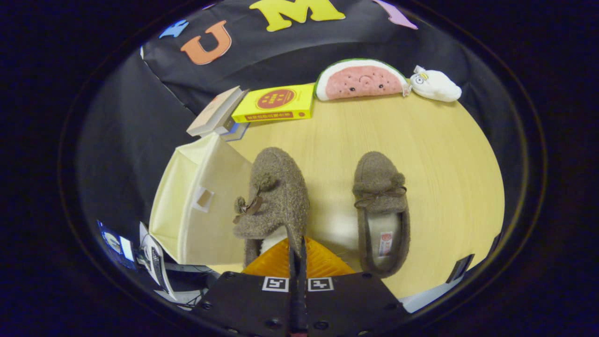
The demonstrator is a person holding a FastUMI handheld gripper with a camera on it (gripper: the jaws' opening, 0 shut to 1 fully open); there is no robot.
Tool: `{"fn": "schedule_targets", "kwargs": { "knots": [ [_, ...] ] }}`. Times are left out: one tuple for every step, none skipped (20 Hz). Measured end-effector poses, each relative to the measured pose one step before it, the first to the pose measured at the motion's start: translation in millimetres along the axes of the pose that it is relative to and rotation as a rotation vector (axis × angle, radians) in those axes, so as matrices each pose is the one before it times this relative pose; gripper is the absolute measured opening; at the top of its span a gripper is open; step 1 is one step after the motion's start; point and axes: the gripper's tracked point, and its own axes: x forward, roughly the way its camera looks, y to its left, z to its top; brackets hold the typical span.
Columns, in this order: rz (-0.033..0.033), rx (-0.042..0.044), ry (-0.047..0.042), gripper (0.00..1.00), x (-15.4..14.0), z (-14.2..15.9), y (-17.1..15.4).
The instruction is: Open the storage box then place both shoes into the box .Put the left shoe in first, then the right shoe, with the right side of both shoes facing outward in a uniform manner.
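Observation:
My gripper (297, 248) is shut on the heel rim of the left shoe (276, 196), a brown fuzzy slipper with a small bow. That shoe hangs lifted off the table and tilted toward the left, close to the storage box. The cream fabric storage box (201, 206) stands just left of the held shoe, with its lid closed and a small label pocket on its near face. The right shoe (381, 210), a matching slipper, lies flat on the wooden table (444, 178) to the right of my fingers, toe pointing away.
A yellow box (276, 104) and a stack of books (217, 114) lie beyond the storage box at the table's back. A watermelon-slice plush (360, 79) and a white plush (435, 85) rest against the back wall. Papers and a keyboard sit below the table's left edge.

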Motion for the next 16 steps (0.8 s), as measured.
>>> {"fn": "schedule_targets", "kwargs": {
  "knots": [
    [0.01685,0.00199,-0.02338,0.0,-12.31,4.86,13.17],
    [0.01352,-0.00096,-0.0234,0.0,-10.48,6.02,13.92],
    [0.0107,-0.00004,-0.02297,0.0,-10.17,6.05,15.22],
    [0.01101,-0.00452,-0.0184,0.0,-7.54,5.27,15.77],
    [0.00912,-0.00711,-0.01933,0.0,-4.21,5.18,16.05],
    [0.00783,-0.00648,-0.01457,0.0,-1.24,4.43,16.43],
    [0.01186,-0.00431,-0.00806,0.0,1.4,2.01,17.52],
    [0.00812,-0.00466,-0.00081,0.0,3.65,0.82,15.91],
    [0.01083,0.007,-0.00489,0.0,6.23,1.67,15.31],
    [0.00415,-0.00058,-0.001,0.0,7.81,1.03,13.22],
    [0.00363,0.0041,-0.00162,0.0,9.61,-0.52,13.68],
    [0.0011,0.00164,0.00261,0.0,10.22,-1.29,11.58],
    [0.00135,0.00509,0.00234,0.0,11.23,-2.28,11.33],
    [-0.00045,0.00209,0.00161,0.0,11.36,-2.5,9.43],
    [-0.00218,0.00335,-0.00085,0.0,12.91,-3.13,8.05],
    [-0.00657,0.00705,0.0016,0.0,12.54,-4.43,5.23]
  ]
}}
